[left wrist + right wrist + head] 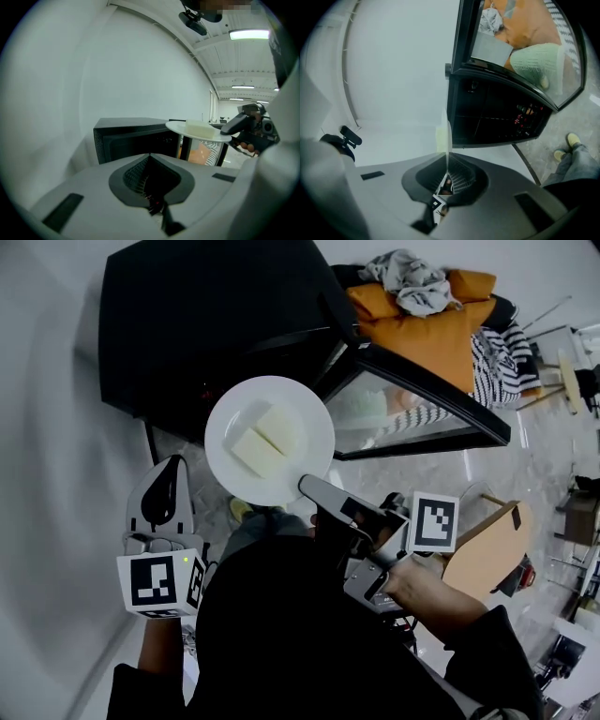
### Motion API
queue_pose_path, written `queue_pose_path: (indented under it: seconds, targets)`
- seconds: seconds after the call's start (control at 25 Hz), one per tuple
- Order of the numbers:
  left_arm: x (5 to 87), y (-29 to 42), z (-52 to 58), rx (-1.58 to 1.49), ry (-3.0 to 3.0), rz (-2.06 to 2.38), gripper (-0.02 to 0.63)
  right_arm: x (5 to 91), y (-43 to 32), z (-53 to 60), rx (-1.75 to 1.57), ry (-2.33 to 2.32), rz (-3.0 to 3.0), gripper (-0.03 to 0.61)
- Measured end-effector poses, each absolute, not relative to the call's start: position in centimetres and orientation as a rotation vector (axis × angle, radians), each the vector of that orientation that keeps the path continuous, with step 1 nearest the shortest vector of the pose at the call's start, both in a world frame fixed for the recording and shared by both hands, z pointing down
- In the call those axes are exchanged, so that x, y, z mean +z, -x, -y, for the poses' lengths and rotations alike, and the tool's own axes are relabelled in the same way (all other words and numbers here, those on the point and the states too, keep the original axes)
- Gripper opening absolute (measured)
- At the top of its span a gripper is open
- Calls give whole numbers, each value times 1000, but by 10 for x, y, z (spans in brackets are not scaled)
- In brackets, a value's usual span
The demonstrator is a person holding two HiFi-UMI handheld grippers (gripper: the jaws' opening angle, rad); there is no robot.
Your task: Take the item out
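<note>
The right tool (pixel 314 488) was clamped on the near rim of the plate (pixel 305 442), holding it level outside the open microwave (pixel 206 315), likely so its pale blocks (pixel 262 442) would not slide; the left tool (pixel 161 488) hung closed, empty.

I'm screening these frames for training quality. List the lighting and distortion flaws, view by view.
Head view: heavy fisheye bends the microwave, while the white plate is evenly lit. Left gripper view: the ceiling light blows out, and there is a round black vignette at the corners. Right gripper view: the plate shows edge-on as a blurred sliver, and the microwave interior is very dark.
</note>
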State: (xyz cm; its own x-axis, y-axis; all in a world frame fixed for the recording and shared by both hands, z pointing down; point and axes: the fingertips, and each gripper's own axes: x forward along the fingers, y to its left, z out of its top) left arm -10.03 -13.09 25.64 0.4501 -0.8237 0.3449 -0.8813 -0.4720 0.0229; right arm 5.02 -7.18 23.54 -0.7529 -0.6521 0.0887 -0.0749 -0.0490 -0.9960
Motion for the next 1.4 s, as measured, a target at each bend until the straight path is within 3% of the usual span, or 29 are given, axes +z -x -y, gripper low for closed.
queue_pose_path:
  seconds: [1.4]
  targets:
    - [233, 108, 106, 351, -2583, 1484, 8, 206, -54, 58, -1743, 759, -1878, 18]
